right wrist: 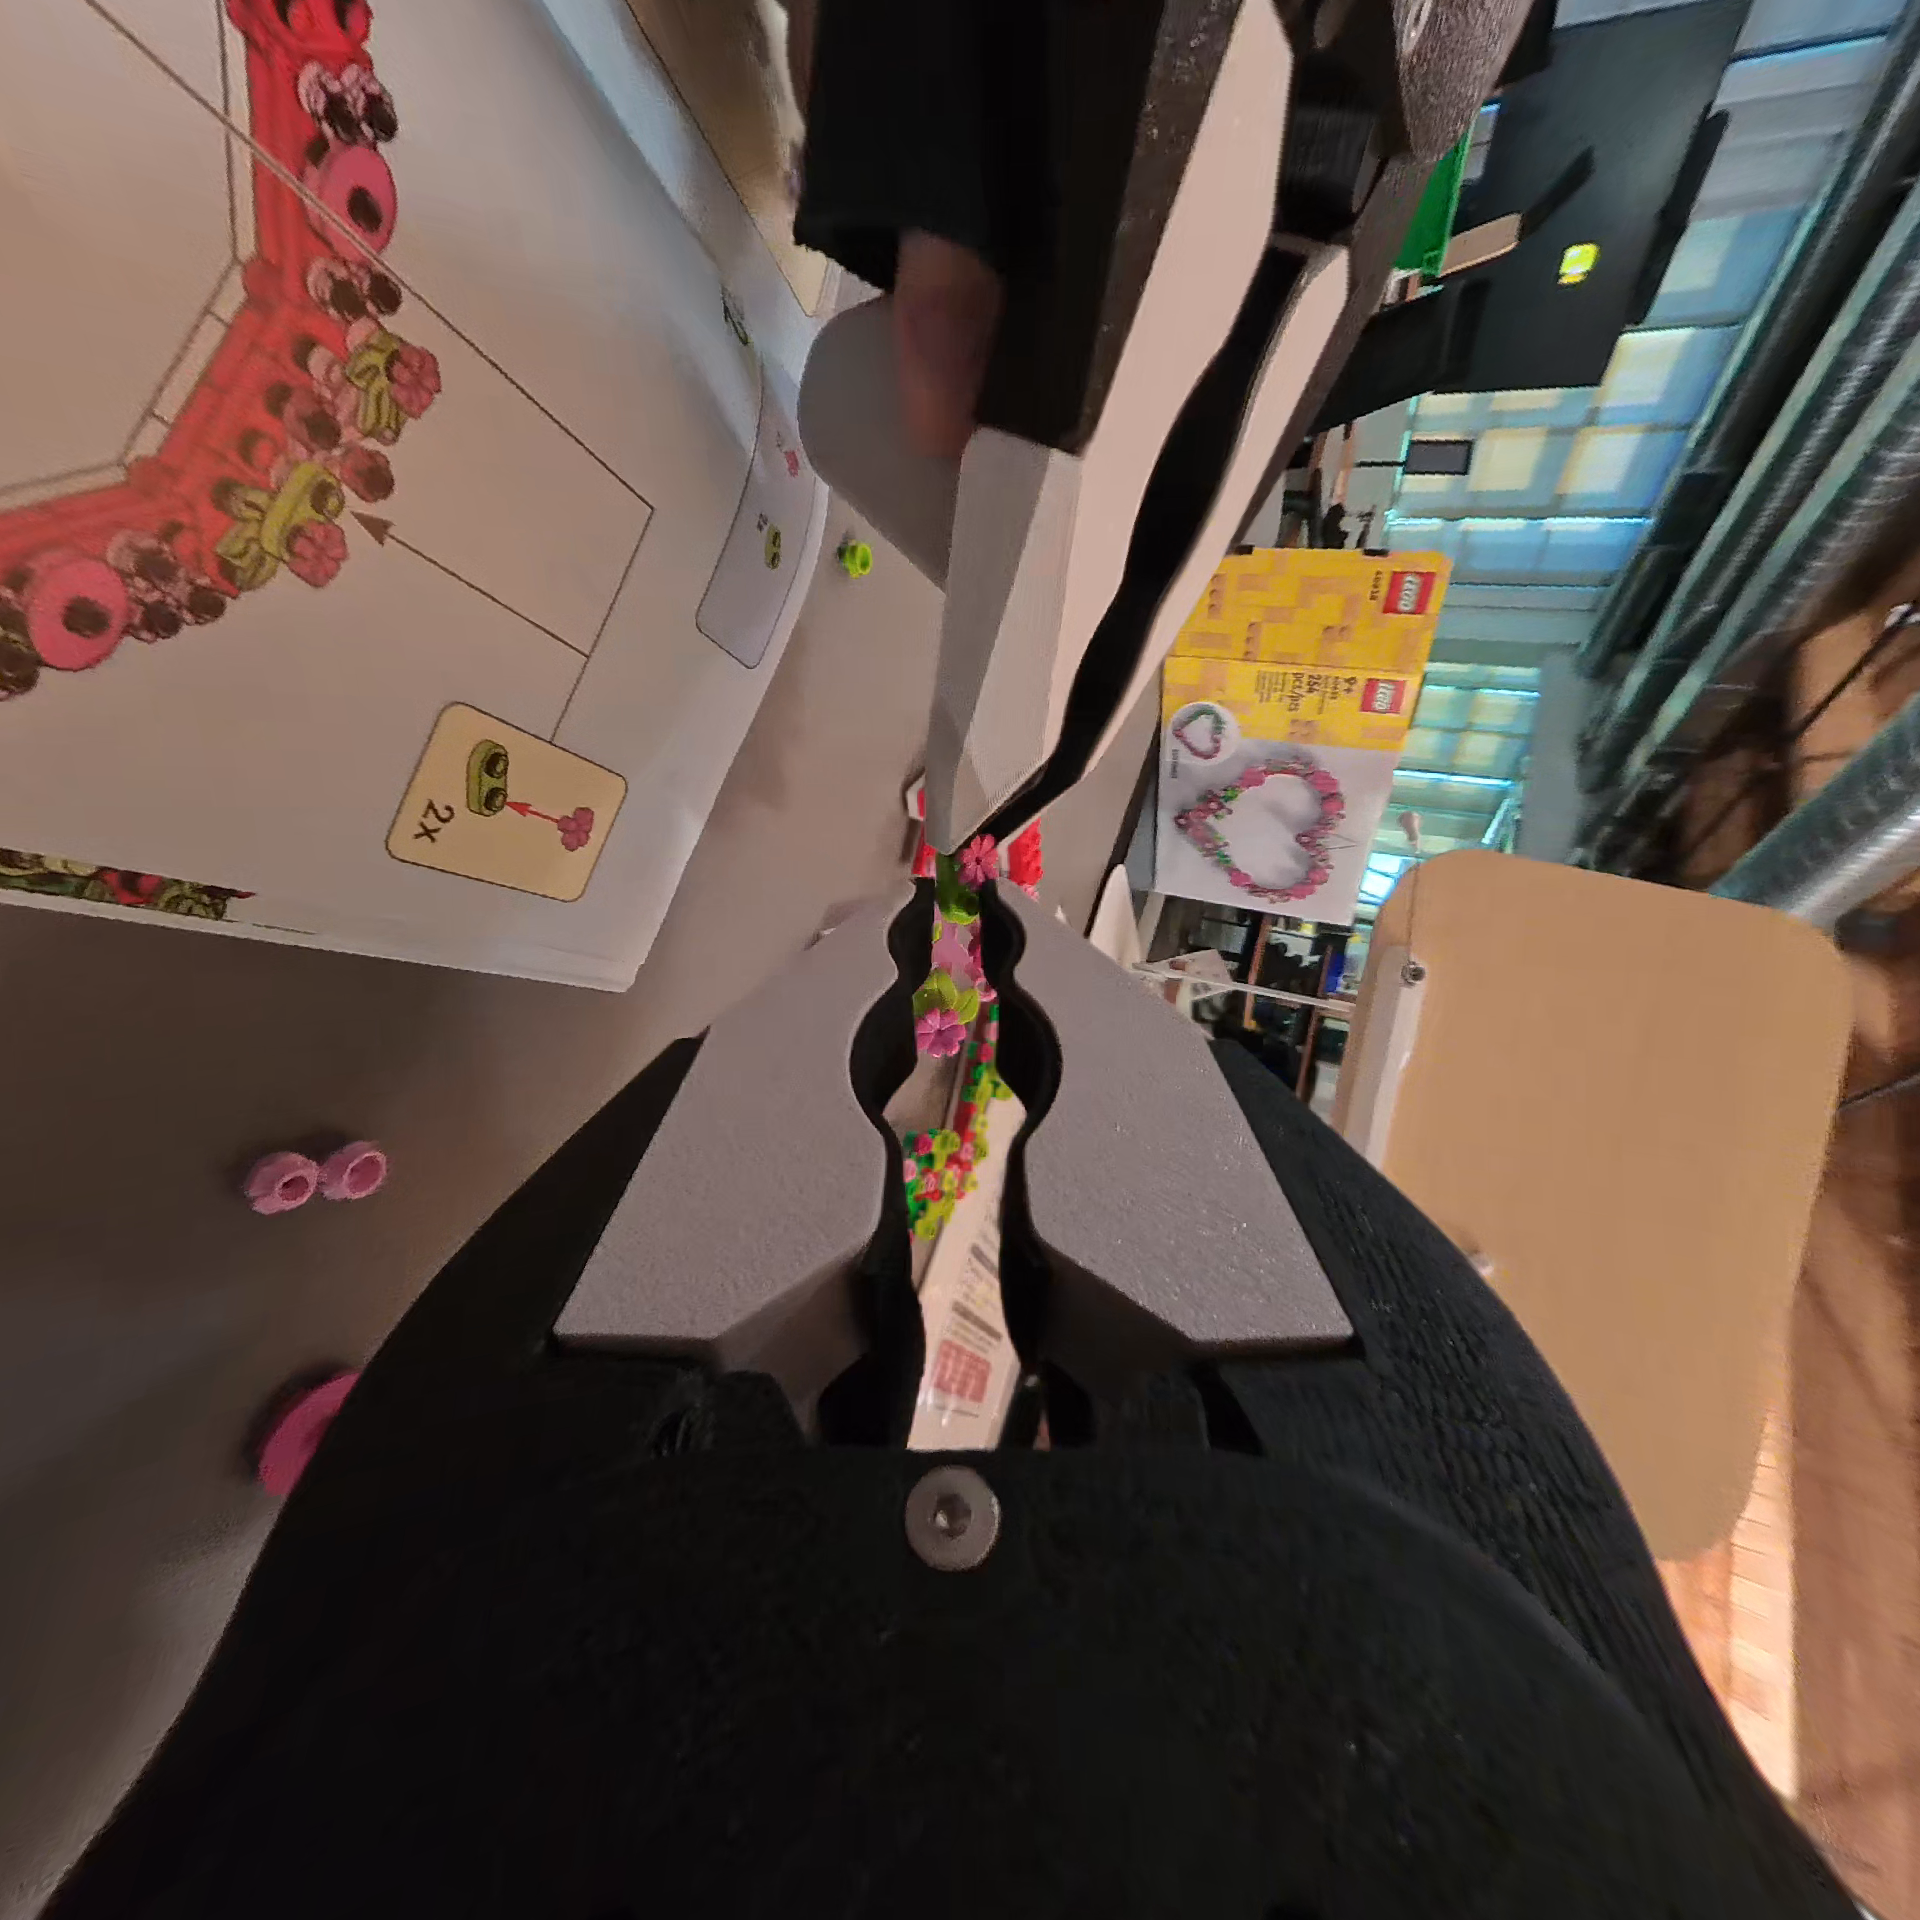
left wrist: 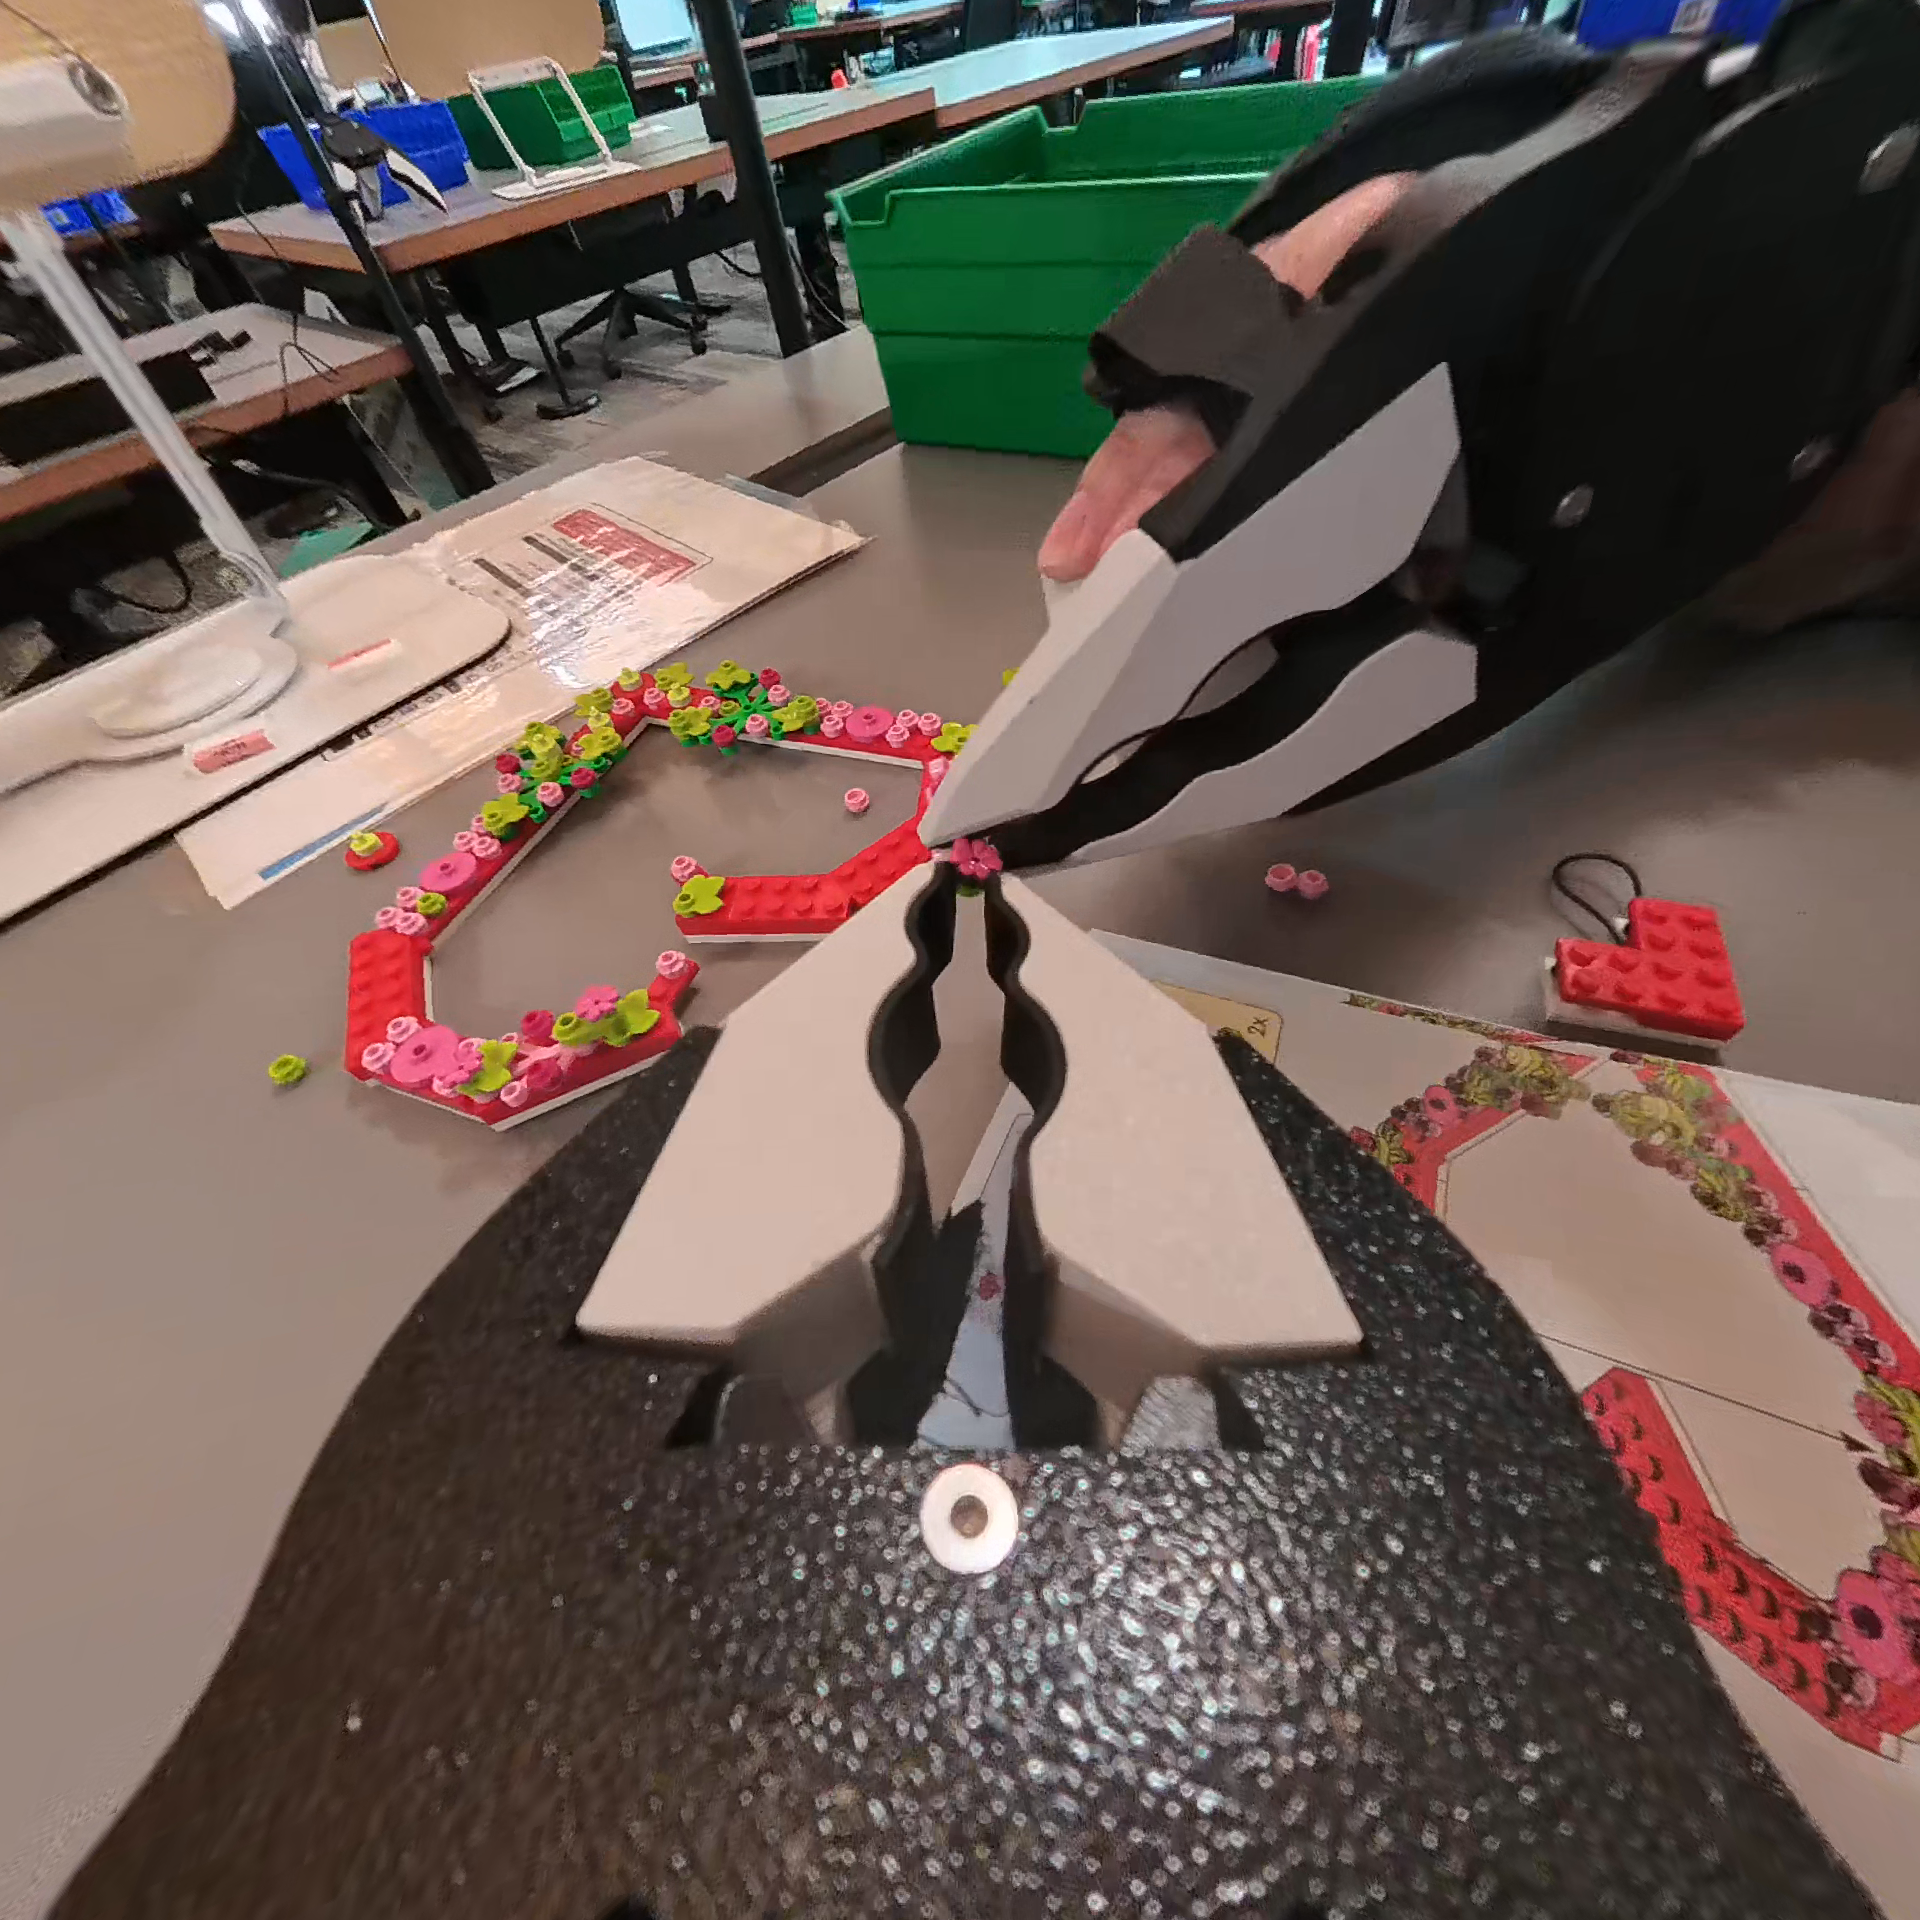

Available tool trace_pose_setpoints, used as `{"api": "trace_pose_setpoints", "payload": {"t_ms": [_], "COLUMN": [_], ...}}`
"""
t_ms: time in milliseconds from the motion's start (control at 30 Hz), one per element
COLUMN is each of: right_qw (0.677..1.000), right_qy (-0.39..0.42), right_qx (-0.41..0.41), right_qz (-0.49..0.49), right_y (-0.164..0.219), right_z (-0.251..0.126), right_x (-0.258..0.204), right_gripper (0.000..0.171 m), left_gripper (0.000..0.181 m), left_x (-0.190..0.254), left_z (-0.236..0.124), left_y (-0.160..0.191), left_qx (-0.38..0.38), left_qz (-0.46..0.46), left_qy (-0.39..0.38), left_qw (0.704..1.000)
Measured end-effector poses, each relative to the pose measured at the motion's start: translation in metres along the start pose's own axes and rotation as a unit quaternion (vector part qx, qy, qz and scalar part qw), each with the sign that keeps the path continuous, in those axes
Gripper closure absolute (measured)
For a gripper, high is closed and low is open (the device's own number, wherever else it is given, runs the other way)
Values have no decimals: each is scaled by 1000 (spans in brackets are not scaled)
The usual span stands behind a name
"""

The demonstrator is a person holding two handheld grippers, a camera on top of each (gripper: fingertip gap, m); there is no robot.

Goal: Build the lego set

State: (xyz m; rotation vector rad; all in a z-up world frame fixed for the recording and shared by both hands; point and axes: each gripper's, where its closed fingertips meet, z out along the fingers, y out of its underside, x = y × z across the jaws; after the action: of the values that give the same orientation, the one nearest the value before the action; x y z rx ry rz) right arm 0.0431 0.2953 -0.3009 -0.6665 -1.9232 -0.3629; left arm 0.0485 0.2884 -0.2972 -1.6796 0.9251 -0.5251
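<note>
Flower stud, magenta on a lime leaf, sits pinched where both tool tips meet, above the table at 3 o'clock of the heart frame. Left gripper fingers close on it; right gripper fingers also nip it. Press squarely, without twisting. Loose pink studs lie near at 3 o'clock; the table beyond them offers room.

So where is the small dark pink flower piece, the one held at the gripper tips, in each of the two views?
Left wrist view: the small dark pink flower piece sits at centre, above the middle, pinched at the left gripper tips, with the right gripper touching it from the right.
Right wrist view: the flower is at centre, between both grippers' tips.
Shared landmark: two pale pink round studs on the grey table.
</note>
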Motion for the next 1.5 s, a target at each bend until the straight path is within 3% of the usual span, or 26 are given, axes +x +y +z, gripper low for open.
{"api": "trace_pose_setpoints", "payload": {"t_ms": [333,567,700,1167,1500], "right_qw": [999,987,987,997,956], "right_qy": [25,105,95,3,-76], "right_qx": [27,3,-8,24,89], "right_qz": [18,-121,-130,73,268], "right_y": [0,3,9,27,36], "right_z": [4,6,10,11,3], "right_x": [-2,-6,-12,-20,-16], "right_gripper": [166,166,166,166,165], "left_gripper": [177,178,181,181,181], "left_x": [-2,-1,0,-7,-9], "left_z": [1,5,6,5,5], "left_y": [4,12,18,23,24], "left_qx": [-18,-45,-67,-83,-85], "left_qz": [53,-20,-34,-2,2], "left_qy": [-31,-2,6,-17,-17], "left_qw": [998,999,997,996,996]}}
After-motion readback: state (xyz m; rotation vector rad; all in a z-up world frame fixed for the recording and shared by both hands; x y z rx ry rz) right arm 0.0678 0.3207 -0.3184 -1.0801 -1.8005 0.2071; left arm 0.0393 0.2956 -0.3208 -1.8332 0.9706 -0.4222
